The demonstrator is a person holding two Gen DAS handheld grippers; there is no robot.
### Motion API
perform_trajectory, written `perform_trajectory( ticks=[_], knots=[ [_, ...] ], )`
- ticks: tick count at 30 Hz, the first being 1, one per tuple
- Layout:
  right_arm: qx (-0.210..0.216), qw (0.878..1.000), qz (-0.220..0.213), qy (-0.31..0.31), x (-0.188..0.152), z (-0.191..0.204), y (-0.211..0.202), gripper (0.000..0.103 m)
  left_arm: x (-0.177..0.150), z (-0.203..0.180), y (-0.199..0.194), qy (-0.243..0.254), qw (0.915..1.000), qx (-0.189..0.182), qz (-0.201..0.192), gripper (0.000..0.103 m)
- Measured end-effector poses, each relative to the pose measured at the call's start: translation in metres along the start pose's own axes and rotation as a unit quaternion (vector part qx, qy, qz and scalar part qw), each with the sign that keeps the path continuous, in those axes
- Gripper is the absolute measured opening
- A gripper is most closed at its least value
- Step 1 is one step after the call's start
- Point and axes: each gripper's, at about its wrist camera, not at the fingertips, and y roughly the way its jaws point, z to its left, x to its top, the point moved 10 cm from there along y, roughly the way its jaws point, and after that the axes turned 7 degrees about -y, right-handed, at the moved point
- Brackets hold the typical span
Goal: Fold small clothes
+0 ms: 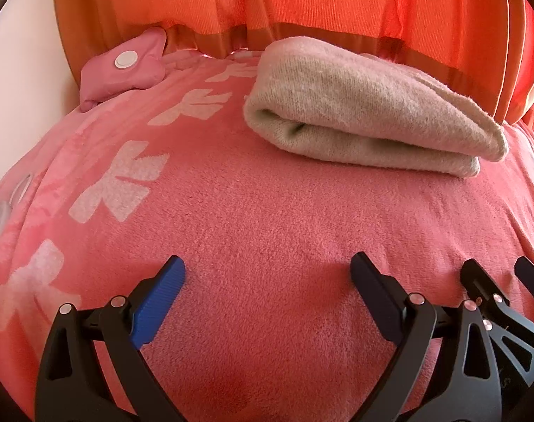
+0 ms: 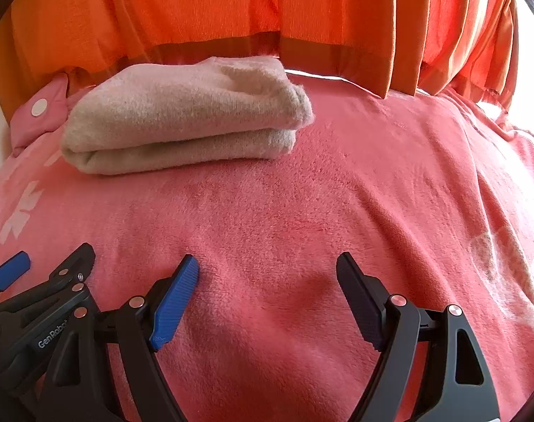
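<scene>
Folded beige fuzzy knit garment (image 1: pixel 368 112) far on pink fleece blanket (image 1: pixel 267 218); left gripper (image 1: pixel 267 274) and right gripper (image 2: pixel 267 270) near, both released, empty.

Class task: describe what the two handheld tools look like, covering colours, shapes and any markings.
Left tool and right tool match: black plastic frames with triangular cut-outs and silver round pivot pins. Each has one ribbed blue finger pad and one dark one. White "GenRobot" lettering marks the left tool's frame.
</scene>
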Motion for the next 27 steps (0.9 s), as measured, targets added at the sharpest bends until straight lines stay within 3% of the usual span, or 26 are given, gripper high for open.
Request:
perform_trajectory(
  ticks=[14, 20, 27],
  knots=[
    [0.006, 1.0, -0.005, 0.007, 0.001, -0.0039, -0.0011, 0.078, -0.0005, -0.0009, -0.0005, 0.007, 0.9999, 0.008, -0.001, 0.093],
    [0.003, 1.0, -0.006, 0.009, 0.0007, -0.0059, -0.0013, 0.079, 0.0024, 0.0025, -0.0063, 0.012, 0.999, 0.037, -0.021, 0.098],
    [-0.002, 1.0, -0.008, 0.006, 0.0019, -0.0063, -0.0019, 0.079, 0.0031, 0.0027, -0.0043, 0.016, 0.9993, 0.03, -0.016, 0.095]
  ],
)
